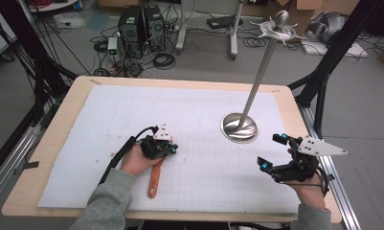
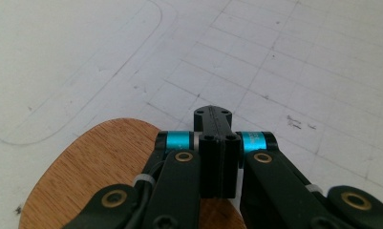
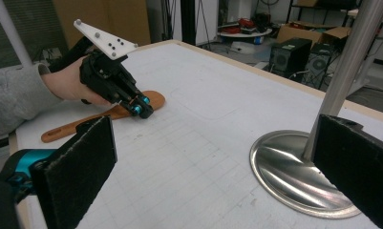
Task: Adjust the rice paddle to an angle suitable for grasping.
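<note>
1. A wooden spatula (image 1: 155, 176) lies flat on the white sheet (image 1: 189, 110) that covers the tabletop (image 1: 79, 93), at the near left; its wide round end points far and its thin handle points near.
2. The left gripper (image 1: 166, 149) sits right over the wide end; in the left gripper view its fingers (image 2: 217, 157) are pressed tight together with no gap; the wood (image 2: 98, 167) shows under and beside them, not between them; so they hold nothing, and I cannot tell if they touch the wood.
3. The right gripper (image 1: 271, 152) hangs over the near right of the tabletop, well apart from the spatula; its fingers (image 3: 79, 167) stand wide open with nothing between them.
4. A shiny metal stand (image 1: 239, 127) with a round foot and a tall thin pole is just beside the right gripper, on its far left.
5. What could go wrong, I think: closed fingers cannot grab; if they push down on the wide end, the spatula may slide or spin away on the smooth sheet.
6. The spatula lies flat, so fingers that open and drop may scrape the sheet and slip off the thin edge.
7. If the right gripper swings to the left to help, it could bump the pole; the stand might tip.
</note>
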Demonstrator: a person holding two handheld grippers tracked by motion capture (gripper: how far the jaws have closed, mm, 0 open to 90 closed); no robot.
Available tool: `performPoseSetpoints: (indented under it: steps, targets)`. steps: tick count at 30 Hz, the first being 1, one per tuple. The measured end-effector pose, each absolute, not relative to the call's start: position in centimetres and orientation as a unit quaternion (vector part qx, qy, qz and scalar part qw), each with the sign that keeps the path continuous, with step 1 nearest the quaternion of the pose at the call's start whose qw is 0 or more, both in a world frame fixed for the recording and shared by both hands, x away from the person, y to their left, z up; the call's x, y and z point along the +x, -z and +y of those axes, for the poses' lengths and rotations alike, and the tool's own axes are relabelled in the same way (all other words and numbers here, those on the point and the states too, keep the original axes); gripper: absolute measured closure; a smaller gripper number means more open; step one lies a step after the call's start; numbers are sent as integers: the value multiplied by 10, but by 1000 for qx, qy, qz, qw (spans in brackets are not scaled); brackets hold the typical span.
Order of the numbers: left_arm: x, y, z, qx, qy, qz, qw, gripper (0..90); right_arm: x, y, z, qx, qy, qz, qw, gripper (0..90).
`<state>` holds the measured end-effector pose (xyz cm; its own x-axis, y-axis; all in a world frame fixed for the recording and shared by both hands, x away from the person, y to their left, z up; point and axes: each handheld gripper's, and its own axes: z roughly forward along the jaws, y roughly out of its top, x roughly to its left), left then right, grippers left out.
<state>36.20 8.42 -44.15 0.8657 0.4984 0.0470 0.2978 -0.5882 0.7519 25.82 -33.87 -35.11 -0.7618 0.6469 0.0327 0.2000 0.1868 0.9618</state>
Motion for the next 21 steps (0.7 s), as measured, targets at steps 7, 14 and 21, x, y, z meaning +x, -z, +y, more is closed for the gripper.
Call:
performPoseSetpoints:
  steps: [7,14,21]
  targets:
    - [361,440,90,884,-136,233,382,897,260,351,-336,281,-570,747,194,2]
    - [361,439,101,881,-135,243,382,897,262,351,-331,278,-569,749,193,3]
    - [359,439,122,875,-141,271,376,897,265,351,-329,274,-566,754,191,2]
